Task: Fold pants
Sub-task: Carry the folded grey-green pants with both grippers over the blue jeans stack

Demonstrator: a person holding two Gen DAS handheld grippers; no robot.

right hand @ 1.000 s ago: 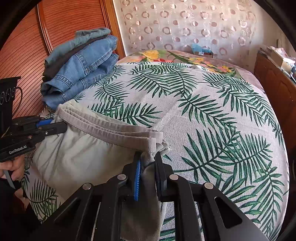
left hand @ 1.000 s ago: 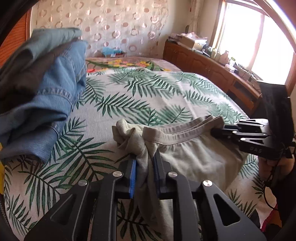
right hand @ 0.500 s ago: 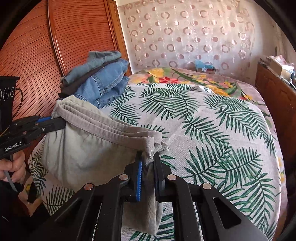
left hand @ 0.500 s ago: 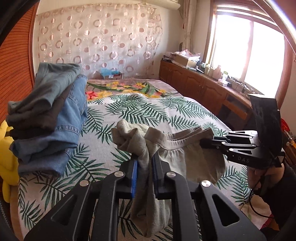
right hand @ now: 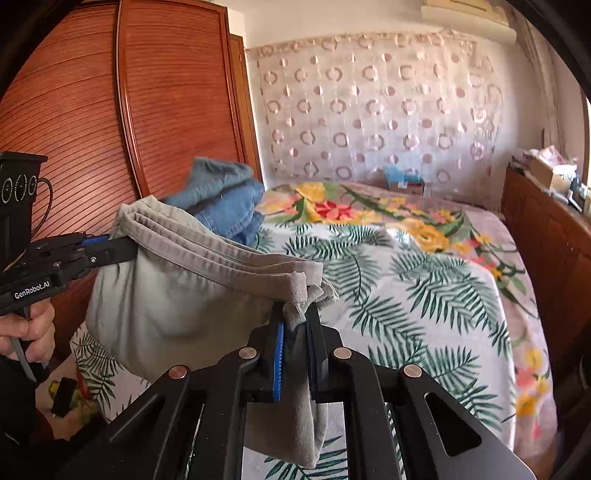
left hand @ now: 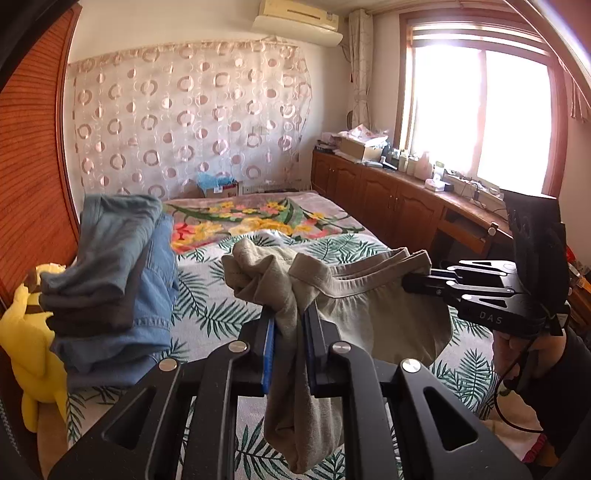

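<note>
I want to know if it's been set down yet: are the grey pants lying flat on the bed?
No, the grey pants hang in the air by their waistband, clamped between the left gripper and right gripper.

A bedroom in a home.
A bed (left hand: 229,310) with a palm-leaf cover, a wooden wardrobe (right hand: 110,129), a sunlit window (left hand: 480,114), low cabinets (left hand: 388,206) and a wall air conditioner (left hand: 295,16).

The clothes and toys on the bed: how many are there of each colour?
Grey-beige pants, held up by the left gripper and right gripper: 1
Blue denim garments, stacked: at least 2
Dark grey garment in that stack: 1
Yellow plush toy: 1
Total: at least 5
</note>
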